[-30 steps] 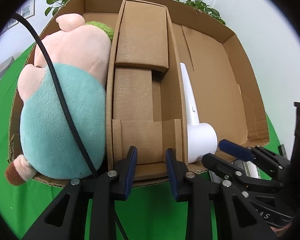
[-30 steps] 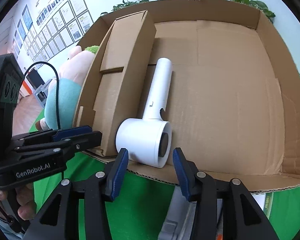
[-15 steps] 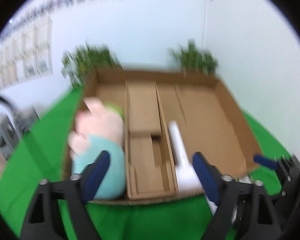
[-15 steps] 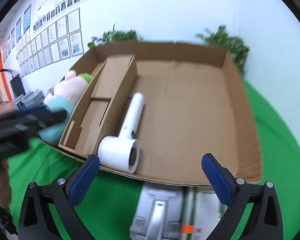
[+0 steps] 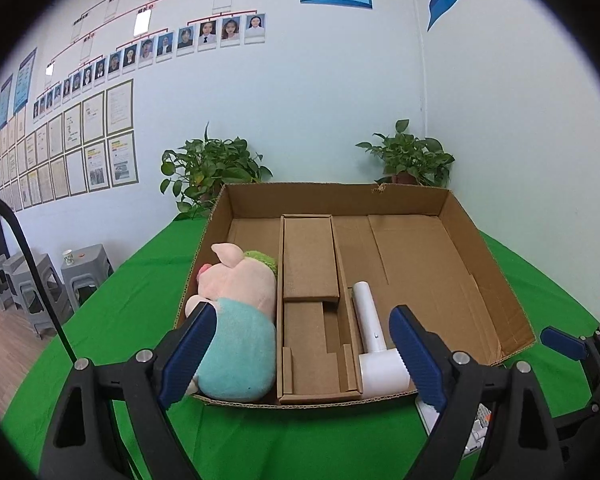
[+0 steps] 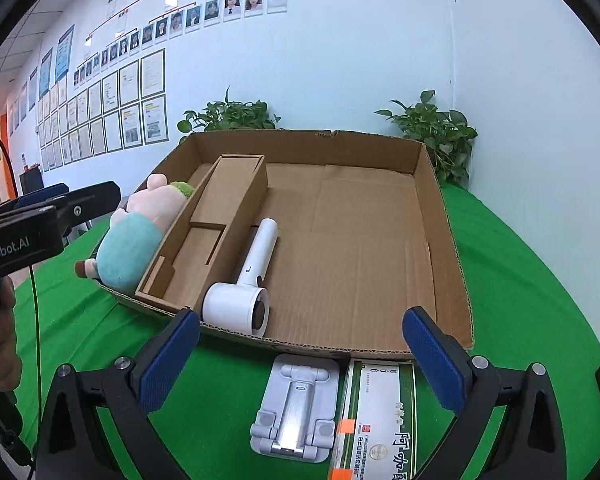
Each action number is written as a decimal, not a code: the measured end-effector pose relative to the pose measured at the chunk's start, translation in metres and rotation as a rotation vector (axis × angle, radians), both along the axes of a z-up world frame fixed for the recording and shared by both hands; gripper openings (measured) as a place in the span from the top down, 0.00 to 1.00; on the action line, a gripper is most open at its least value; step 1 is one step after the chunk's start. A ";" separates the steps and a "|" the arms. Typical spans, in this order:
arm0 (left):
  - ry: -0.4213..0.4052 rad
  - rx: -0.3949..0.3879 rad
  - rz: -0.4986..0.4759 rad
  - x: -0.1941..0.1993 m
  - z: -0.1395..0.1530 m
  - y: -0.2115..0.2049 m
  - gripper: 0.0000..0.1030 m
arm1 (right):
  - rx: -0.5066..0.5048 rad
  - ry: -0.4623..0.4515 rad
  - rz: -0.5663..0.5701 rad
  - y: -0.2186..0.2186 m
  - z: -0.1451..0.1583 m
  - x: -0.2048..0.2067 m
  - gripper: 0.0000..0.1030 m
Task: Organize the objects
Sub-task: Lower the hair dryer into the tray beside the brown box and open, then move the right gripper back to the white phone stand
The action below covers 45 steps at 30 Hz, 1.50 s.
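Both grippers have drawn back from the cardboard box (image 6: 440, 216); left gripper (image 5: 300, 356) and right gripper (image 6: 300, 364) fingers spread apart, holding nothing.

Both wrist cameras looked slightly downward from near the cardboard box's (image 5: 484, 264) open front; the left view sat left, sharing box (image 6: 440, 240) and wall.
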State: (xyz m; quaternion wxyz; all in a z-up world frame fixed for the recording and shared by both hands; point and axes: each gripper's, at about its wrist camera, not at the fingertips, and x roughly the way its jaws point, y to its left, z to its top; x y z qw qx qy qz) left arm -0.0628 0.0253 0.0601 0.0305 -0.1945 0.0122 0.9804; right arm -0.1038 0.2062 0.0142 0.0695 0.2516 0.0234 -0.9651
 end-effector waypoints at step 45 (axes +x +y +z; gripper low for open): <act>-0.388 0.052 -0.115 -0.013 -0.101 0.010 0.01 | -0.171 -0.334 0.162 -0.011 -0.090 0.008 0.02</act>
